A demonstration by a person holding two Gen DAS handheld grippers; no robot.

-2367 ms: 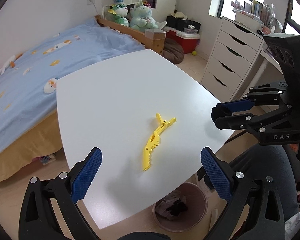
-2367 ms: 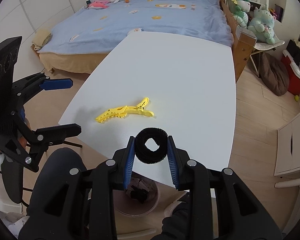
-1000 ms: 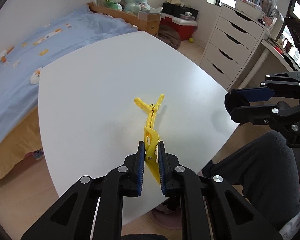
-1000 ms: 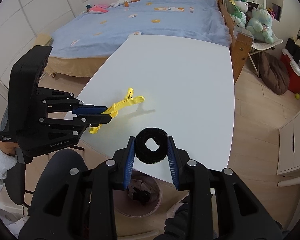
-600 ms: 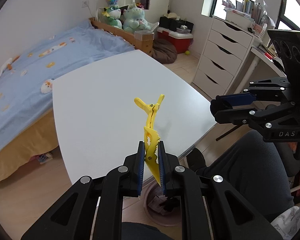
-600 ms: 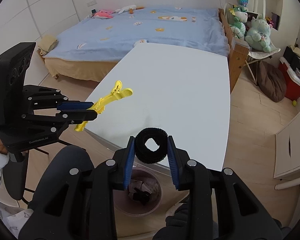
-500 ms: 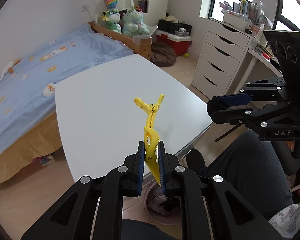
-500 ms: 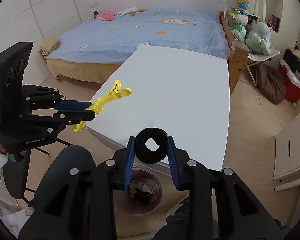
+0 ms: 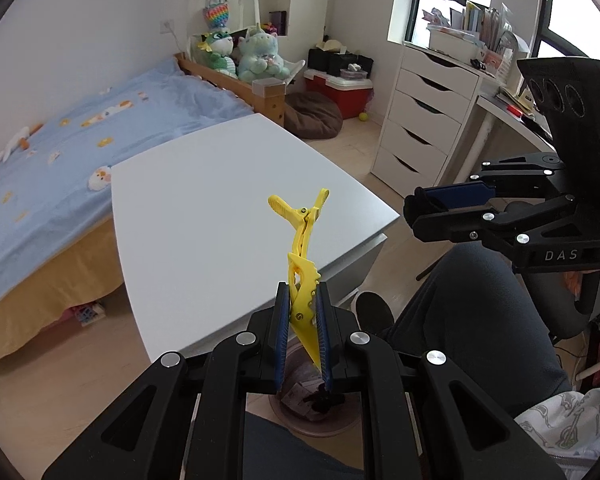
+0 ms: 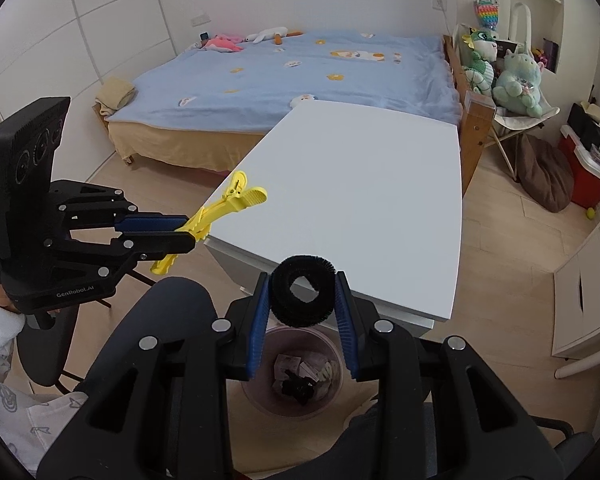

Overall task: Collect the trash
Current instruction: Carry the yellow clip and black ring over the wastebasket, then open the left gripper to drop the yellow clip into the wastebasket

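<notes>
My left gripper [image 9: 302, 312] is shut on a yellow plastic hair clip [image 9: 303, 252], which sticks up and forward from the blue pads, clear of the white table [image 9: 220, 208]. From the right wrist view the same clip [image 10: 220, 208] juts out of the left gripper [image 10: 182, 232] at the left. My right gripper [image 10: 302, 300] is shut on a black fuzzy hair ring [image 10: 302, 292], held upright between its pads. Below both grippers a pinkish round waste bin [image 10: 300, 376] stands on the floor with dark and pale scraps in it; in the left wrist view the bin [image 9: 316, 420] shows under the fingers.
A bed with a blue cover [image 10: 300, 76] lies beyond the table. White drawers [image 9: 424, 120] and a desk stand at the right. A person's dark trouser legs [image 9: 460, 320] and an office chair sit near the bin. Plush toys [image 9: 256, 56], a red box and a brown cushion line the far wall.
Both grippers have risen and drawn back from the table with their objects. The yellow clip, earlier low over the tabletop, now hangs past the table's near edge, above the bin.
</notes>
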